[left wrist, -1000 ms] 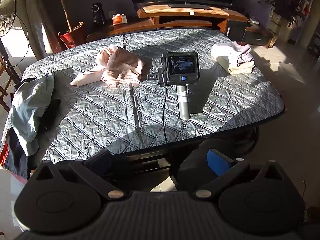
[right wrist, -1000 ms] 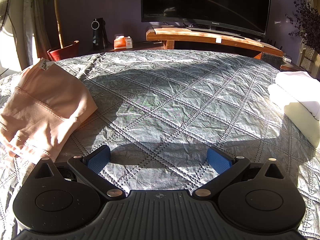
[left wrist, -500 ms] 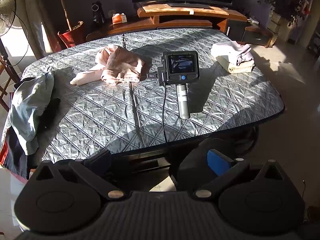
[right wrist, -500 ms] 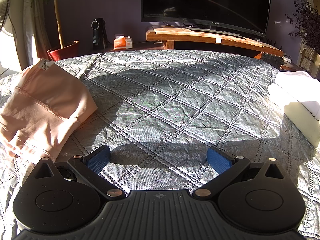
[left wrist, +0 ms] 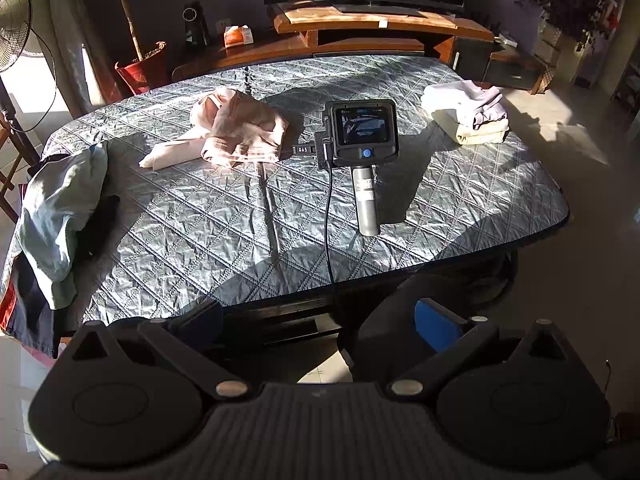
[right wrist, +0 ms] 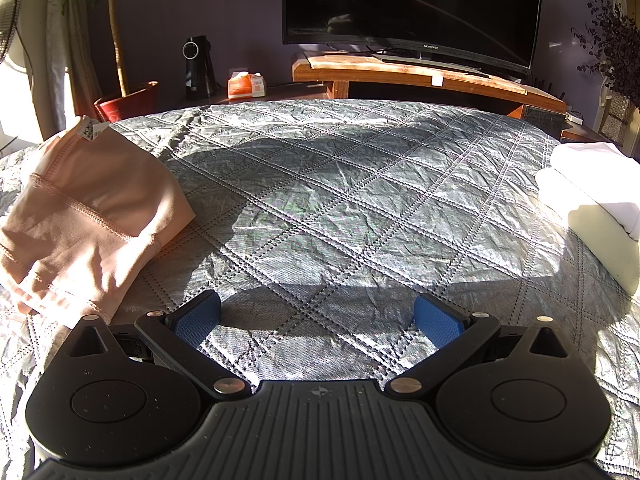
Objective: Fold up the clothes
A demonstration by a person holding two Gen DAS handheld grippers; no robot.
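Observation:
A crumpled pink garment (left wrist: 240, 128) lies on the quilted grey table cover (left wrist: 224, 216), left of centre. In the right wrist view the pink garment (right wrist: 88, 220) sits just left of my right gripper (right wrist: 318, 320), which rests low on the cover, open and with nothing between its blue pads. The left wrist view shows that gripper's screen and handle (left wrist: 362, 136) lying on the table. My left gripper (left wrist: 320, 320) hangs open and holds nothing, off the table's near edge. A folded stack of pale clothes (left wrist: 468, 112) sits at the right.
A pale green garment over dark clothes (left wrist: 60, 208) hangs off the table's left end. A cable (left wrist: 330, 232) runs from the screen unit over the near edge. Behind the table stand a TV bench (left wrist: 380, 24), a potted plant (left wrist: 140, 68) and a fan (left wrist: 14, 28).

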